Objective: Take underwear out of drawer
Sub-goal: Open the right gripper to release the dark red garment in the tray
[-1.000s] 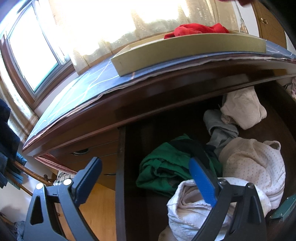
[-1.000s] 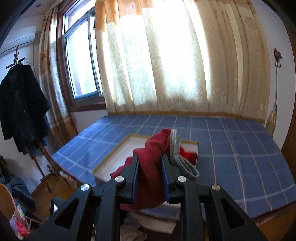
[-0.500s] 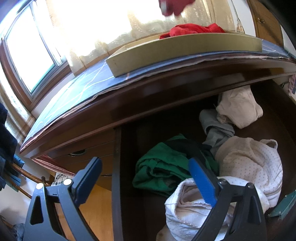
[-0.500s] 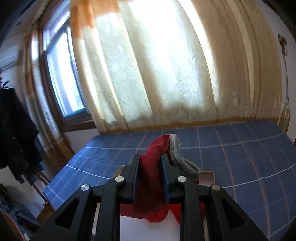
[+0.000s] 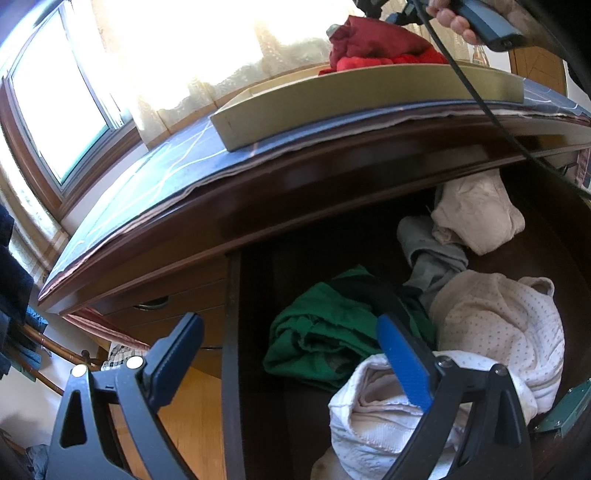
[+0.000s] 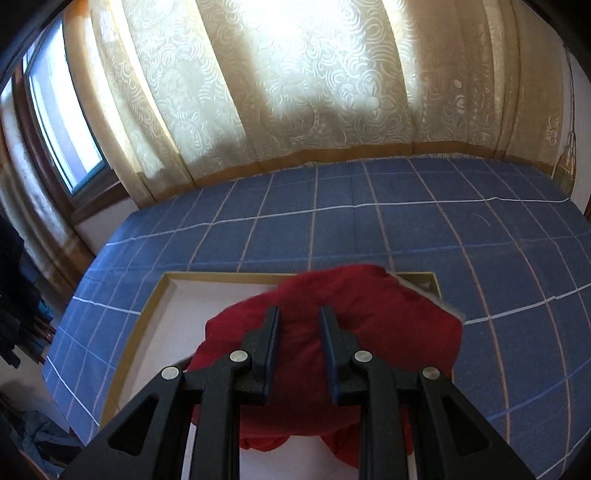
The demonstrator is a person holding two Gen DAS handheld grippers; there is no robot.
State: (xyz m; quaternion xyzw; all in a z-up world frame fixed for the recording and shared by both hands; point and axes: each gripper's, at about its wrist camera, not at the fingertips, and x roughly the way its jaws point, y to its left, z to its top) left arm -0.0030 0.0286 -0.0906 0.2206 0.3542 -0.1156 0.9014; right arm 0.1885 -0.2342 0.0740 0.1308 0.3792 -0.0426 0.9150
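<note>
My right gripper [image 6: 299, 314] is shut on a dark red pair of underwear [image 6: 351, 295], low over the gold-rimmed tray [image 6: 147, 314] on the dresser top. The underwear [image 5: 369, 40] lies against a brighter red garment [image 5: 406, 61] in that tray. My left gripper [image 5: 290, 325] stands open over the open drawer [image 5: 231, 332], holding nothing. Its right finger is above a green garment [image 5: 325, 332], its left finger outside the drawer's left wall. The drawer also holds white dotted cloth [image 5: 498, 321], a grey piece [image 5: 432, 258] and a cream piece [image 5: 476, 210].
A blue checked cloth [image 6: 406, 229] covers the dresser top, with curtains [image 6: 295, 74] behind it. A person's hand [image 5: 454, 22] and a black cable [image 5: 480, 99] hang over the tray [image 5: 332, 103]. A window [image 5: 48, 103] and dark hanging clothes [image 6: 11, 295] are at the left.
The right gripper has carried the dark red underwear forward and down, from above the dresser to the tray, where it now meets the brighter red garment. The left gripper has stayed put.
</note>
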